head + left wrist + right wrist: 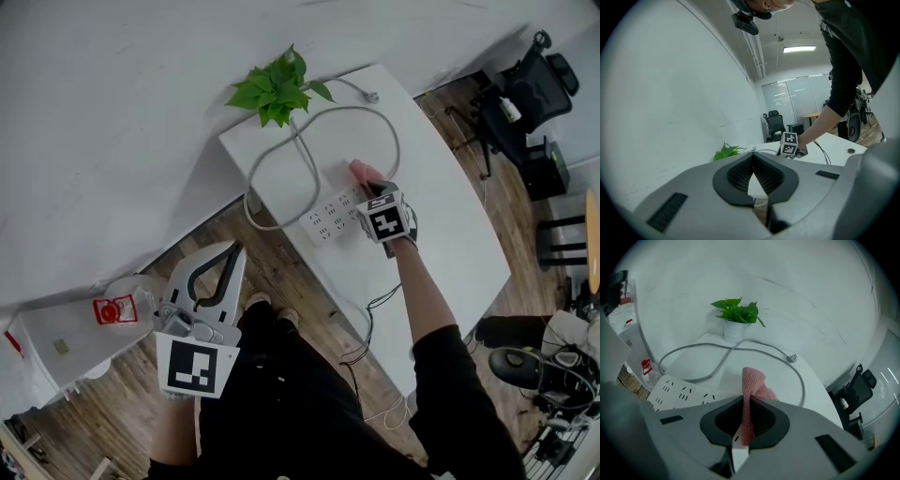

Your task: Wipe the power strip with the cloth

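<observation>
Between the fingers of the right gripper (749,398), the pink cloth (753,380) is being pinched tight. Just left of those fingers, the power strip (677,392) is lying flat on the table (783,364). The fingers of the left gripper (753,157) are being held together, empty.

White multi-socket power strip (333,216) flat on the table (450,216), pink knitted cloth (751,390) pinched upright beside its end

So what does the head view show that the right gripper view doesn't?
Only the head view shows the left gripper, held low over the wooden floor, away from the table. Only the right gripper view shows the right gripper close up, its jaws shut on the pink cloth. Both show the power strip, its looped cord and the plant.
</observation>
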### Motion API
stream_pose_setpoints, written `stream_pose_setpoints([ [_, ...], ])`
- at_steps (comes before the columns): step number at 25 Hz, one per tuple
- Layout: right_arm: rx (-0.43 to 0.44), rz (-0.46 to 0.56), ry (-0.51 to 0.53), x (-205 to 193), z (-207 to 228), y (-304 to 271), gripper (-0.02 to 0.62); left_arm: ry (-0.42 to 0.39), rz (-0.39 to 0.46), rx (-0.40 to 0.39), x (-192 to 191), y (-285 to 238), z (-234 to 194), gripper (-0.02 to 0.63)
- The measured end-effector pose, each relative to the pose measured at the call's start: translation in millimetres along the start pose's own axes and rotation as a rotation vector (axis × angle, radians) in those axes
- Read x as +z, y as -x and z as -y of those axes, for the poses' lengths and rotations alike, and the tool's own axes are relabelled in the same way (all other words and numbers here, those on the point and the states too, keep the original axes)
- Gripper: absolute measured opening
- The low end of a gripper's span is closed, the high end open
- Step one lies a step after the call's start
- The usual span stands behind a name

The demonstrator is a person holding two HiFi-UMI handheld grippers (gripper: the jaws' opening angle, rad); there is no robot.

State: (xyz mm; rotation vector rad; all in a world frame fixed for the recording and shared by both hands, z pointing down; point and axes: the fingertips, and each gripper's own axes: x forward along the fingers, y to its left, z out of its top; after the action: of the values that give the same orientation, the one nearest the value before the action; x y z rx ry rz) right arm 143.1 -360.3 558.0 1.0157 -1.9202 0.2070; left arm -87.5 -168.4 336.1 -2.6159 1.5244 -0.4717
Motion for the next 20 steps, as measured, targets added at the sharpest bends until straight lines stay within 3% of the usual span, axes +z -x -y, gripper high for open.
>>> stream_pose_setpoints([
  [11,0.082,0.059,-0.024,14.1,-46.0,4.4,0.048,-0.01,0.016,-0.002,4.5,-0.7,3.5,0.014],
  [20,0.184,0.098,0.051,25.8,-103.3,14.6,0.048,-0.008,0.02,-0.003,8.5,-0.9,8.1,0.014],
])
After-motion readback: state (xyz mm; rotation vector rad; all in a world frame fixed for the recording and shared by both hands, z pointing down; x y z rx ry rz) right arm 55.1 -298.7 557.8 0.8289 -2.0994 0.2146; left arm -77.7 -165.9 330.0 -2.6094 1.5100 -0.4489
